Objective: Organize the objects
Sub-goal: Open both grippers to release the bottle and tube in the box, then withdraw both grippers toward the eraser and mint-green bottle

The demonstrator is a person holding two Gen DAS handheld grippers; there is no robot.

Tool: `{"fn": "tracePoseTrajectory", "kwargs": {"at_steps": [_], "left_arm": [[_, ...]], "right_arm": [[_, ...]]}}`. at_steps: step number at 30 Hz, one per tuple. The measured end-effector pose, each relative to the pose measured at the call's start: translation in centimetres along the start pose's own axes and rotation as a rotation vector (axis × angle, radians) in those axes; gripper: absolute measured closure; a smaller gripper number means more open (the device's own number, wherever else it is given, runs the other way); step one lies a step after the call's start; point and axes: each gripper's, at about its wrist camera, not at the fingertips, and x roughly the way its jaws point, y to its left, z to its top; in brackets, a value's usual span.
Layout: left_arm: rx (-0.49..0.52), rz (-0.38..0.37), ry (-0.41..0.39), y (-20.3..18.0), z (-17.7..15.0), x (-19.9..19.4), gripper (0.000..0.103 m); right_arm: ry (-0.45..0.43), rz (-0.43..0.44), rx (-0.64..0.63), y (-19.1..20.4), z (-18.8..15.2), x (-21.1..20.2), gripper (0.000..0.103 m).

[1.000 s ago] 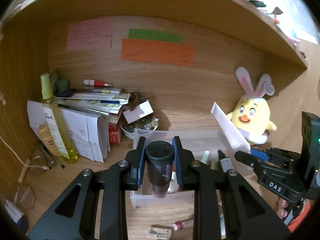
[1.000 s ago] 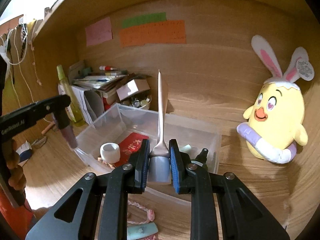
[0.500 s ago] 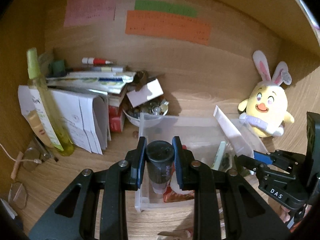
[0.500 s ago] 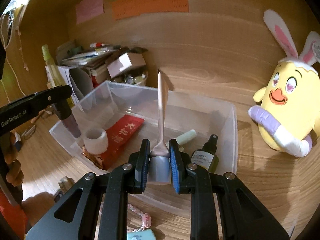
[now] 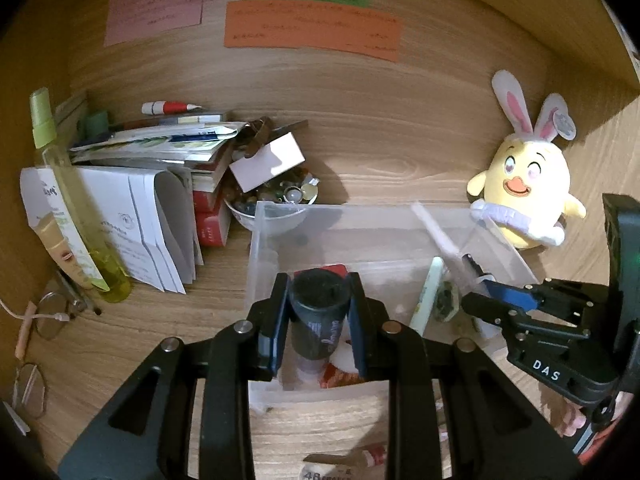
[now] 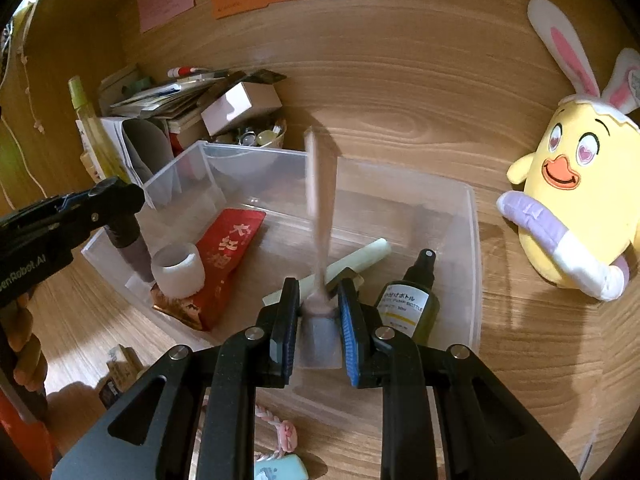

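A clear plastic bin (image 5: pixel 256 240) (image 6: pixel 472 240) stands on the wooden shelf. My left gripper (image 5: pixel 318 304) is shut on a dark capped tube (image 5: pixel 316 316), held upright over the bin's left front corner; it also shows in the right wrist view (image 6: pixel 128 240). My right gripper (image 6: pixel 318 312) has opened around a pale pink tube (image 6: pixel 318 200), which looks blurred and stands in the bin. The bin holds a red packet (image 6: pixel 228 248), a white ring (image 6: pixel 178 268), a pale stick (image 6: pixel 360 260) and a dark spray bottle (image 6: pixel 412 300).
A yellow bunny-eared plush (image 5: pixel 524 188) (image 6: pixel 572 184) sits right of the bin. Papers, books and a small box (image 5: pixel 268 164) pile up at the left with a green spray bottle (image 5: pixel 72 208) and a bowl of trinkets (image 5: pixel 276 204). Small items (image 6: pixel 276 432) lie in front.
Both grippers moved forward and down over the bin. The right jaws have spread apart from the pink tube, which is now blurred. The left still grips the dark tube.
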Motion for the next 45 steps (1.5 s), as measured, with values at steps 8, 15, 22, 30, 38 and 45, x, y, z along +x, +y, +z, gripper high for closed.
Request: {"fn": "tracePoseTrajectory", "kwargs": {"at_steps": [8,15,22,30,38,45], "left_arm": [[0.007,-0.003,-0.02,-0.2,0.0,-1.7,0.058],[0.047,0.005,-0.074,-1.2,-0.2,-4.4,0.037],[0.07,0.001,-0.09,-1.9,-1.1,-6.5,0.024],[0.065,0.001,-0.087,-1.8,-2.5,-8.3,0.005],[0.081,0.016,-0.029,-1.4,-4.6,-8.1,0.004],[0.06,-0.002,0.066,-0.7,-6.5,-6.4,0.004]], "right_arm": [[-0.04,0.003,0.002,0.1,0.0,-2.0,0.064],[-0.084,-0.015,-0.027,0.8,-0.5,-4.3,0.054],[-0.134,-0.041,-0.052,1.3,-1.6,-6.8,0.038],[-0.165,-0.044,-0.044,1.2,-3.2,-9.1,0.021],[-0.154,-0.045,-0.039,1.1,-4.9,-9.9,0.021],[-0.103,-0.04,-0.013,0.4,-6.7,-8.9,0.021]]}}
